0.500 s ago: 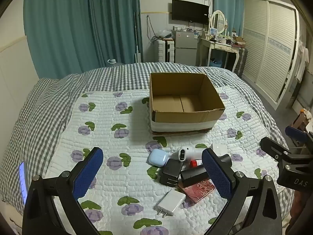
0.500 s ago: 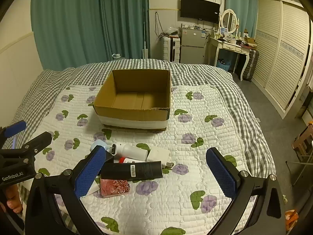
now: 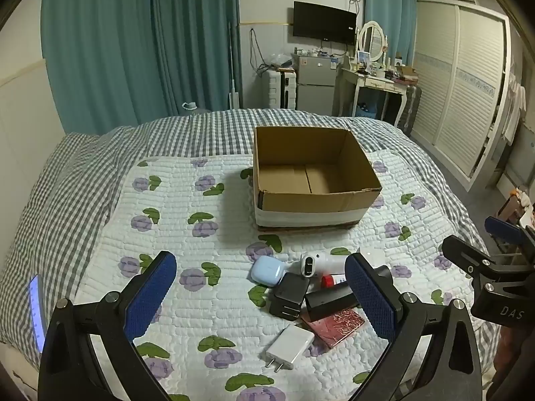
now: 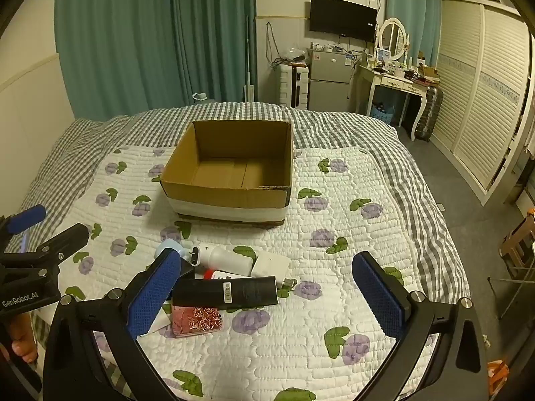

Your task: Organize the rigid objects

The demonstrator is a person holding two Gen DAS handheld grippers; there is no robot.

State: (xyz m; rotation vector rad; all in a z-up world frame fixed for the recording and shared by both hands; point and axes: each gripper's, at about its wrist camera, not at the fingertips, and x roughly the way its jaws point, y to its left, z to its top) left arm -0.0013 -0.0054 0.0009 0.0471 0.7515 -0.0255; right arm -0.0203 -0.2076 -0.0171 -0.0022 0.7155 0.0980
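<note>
both tongs, left gripper (image 3: 260, 297) and right gripper (image 4: 267, 294), are held apart, empty, above clutter (image 4: 227, 292) before an open cardboard box (image 4: 230, 173).

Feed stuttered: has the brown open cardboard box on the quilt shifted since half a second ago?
No. The brown open cardboard box sits at the same purple flower prints on the white quilt.

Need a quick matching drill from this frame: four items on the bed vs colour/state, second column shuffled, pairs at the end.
1. open cardboard box
2. rounded earbud case
3. two-prong flat charger
4. rose-patterned rectangular booklet

a. white, nearest the left claw's camera
b. pale blue
c. empty
d. red-pink, partly under the long black box

Pairs: 1-c, 2-b, 3-a, 4-d
</note>
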